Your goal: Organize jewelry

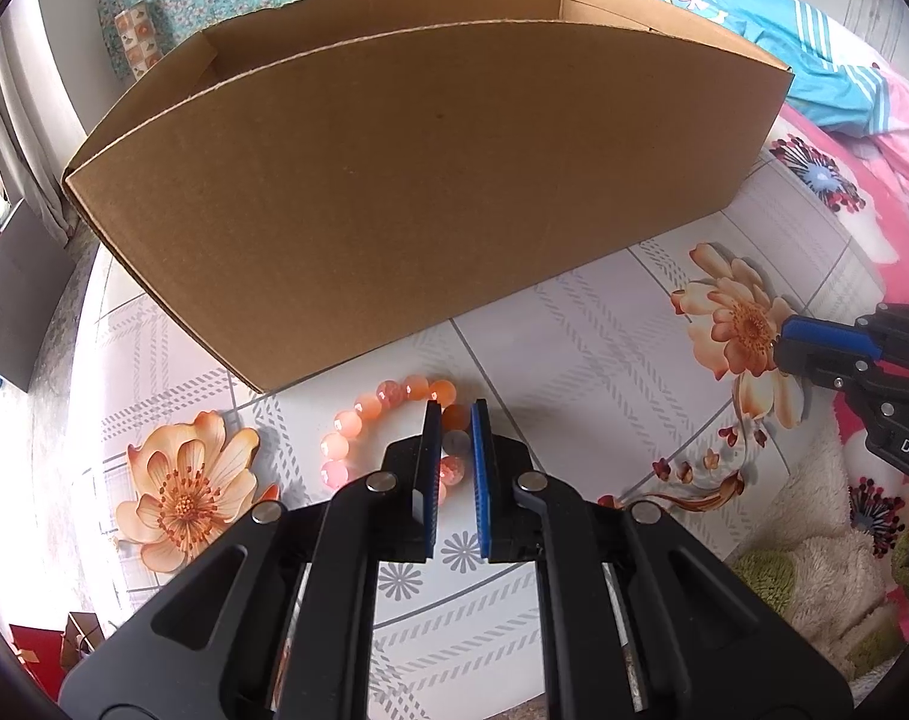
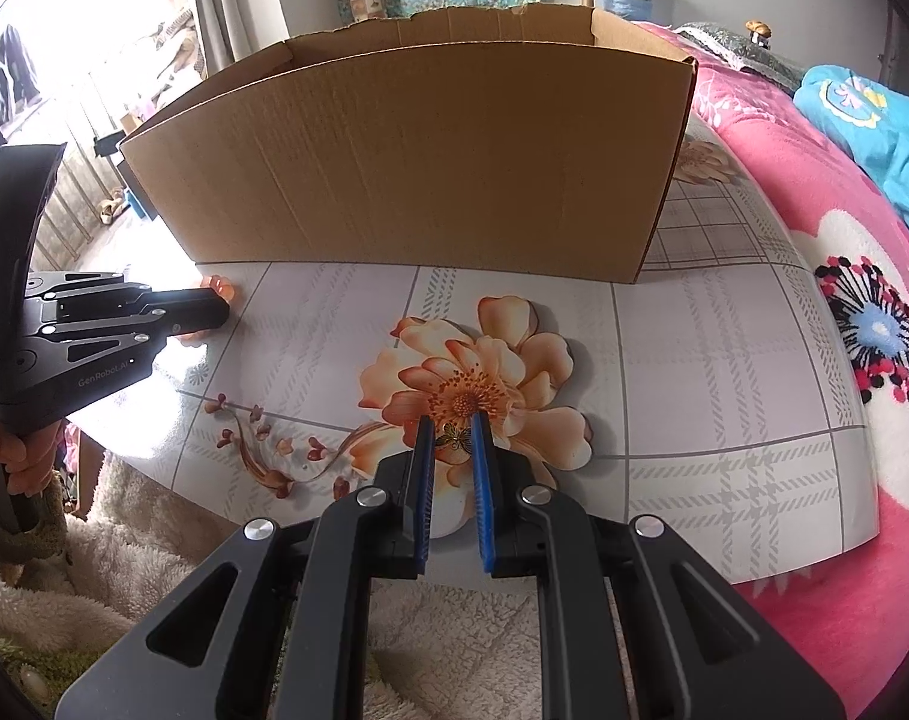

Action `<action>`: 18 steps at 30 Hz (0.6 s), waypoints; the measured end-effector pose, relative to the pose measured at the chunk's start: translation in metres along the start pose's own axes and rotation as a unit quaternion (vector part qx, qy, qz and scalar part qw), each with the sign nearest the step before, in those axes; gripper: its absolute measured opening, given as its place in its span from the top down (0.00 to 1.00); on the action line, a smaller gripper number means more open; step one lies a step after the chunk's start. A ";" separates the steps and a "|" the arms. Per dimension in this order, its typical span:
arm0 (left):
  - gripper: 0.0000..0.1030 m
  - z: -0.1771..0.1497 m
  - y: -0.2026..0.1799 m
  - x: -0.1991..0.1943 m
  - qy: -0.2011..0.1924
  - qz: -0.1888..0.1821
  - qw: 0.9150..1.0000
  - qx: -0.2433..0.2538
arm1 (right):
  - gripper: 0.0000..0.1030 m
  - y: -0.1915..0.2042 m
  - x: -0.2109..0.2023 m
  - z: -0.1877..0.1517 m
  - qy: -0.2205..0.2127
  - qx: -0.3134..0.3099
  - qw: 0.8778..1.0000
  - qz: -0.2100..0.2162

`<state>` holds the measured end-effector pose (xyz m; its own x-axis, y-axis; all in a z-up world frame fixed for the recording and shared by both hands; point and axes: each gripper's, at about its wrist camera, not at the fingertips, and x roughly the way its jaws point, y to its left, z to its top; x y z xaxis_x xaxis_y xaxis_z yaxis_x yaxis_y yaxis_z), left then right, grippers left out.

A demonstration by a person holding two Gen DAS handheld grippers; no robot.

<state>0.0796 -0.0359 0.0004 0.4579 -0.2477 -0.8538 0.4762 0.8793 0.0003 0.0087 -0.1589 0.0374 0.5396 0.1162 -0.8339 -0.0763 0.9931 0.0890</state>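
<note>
- Left gripper (image 1: 455, 414) is being held low over the bead bracelet (image 1: 388, 429), with its blue pads (image 1: 431, 468) set a narrow way apart.
- One side of the bracelet's ring is being straddled by the two pads, and a few beads are showing in the gap between them. Whether the beads are being pinched cannot be told.
- The bracelet, made of round orange and pink beads, is lying on the flowered mat (image 1: 604, 360), just in front of the cardboard box (image 1: 430, 180).
- Right gripper (image 2: 454, 426) is being held low over the big orange flower (image 2: 472, 384) printed on the mat, with its pads also a narrow way apart.
- A small gold trinket (image 2: 454, 437) is being seen between those pads, against the flower. What it is, and whether it is being touched, cannot be told.
- The open box is standing on the mat behind both grippers.
- A pink blanket (image 2: 814, 192) is lying to the right of the mat, and a fluffy cream towel (image 2: 442, 648) is lying at the near edge.
</note>
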 end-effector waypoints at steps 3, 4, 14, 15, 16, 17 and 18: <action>0.92 0.000 0.000 0.000 0.000 -0.001 1.000 -0.001 | 0.88 0.001 0.000 0.001 -0.001 0.003 1.000 0.001; 0.92 0.000 0.001 0.000 0.000 -0.002 1.000 -0.001 | 0.88 0.001 0.000 0.002 -0.001 0.003 1.000 0.001; 0.92 -0.001 0.003 -0.001 -0.001 -0.005 1.000 -0.004 | 0.88 0.005 -0.001 0.006 -0.007 0.000 1.000 0.003; 0.92 0.000 0.003 -0.001 -0.001 -0.005 1.000 -0.004 | 0.88 0.005 -0.002 0.006 -0.007 0.001 1.000 0.003; 0.92 0.000 0.003 -0.001 -0.001 -0.005 1.000 -0.005 | 0.88 0.005 -0.002 0.006 -0.007 0.001 1.000 0.003; 0.92 0.000 0.004 -0.001 -0.001 -0.006 1.000 -0.005 | 0.88 0.006 -0.001 0.007 -0.007 0.001 1.000 0.004; 0.92 0.000 0.004 -0.001 -0.001 -0.007 1.000 -0.006 | 0.88 0.005 -0.001 0.007 -0.007 0.001 1.000 0.004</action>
<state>0.0806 -0.0322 0.0014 0.4539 -0.2605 -0.8521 0.4735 0.8806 -0.0170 0.0132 -0.1535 0.0425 0.5500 0.1236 -0.8260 -0.0787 0.9923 0.0961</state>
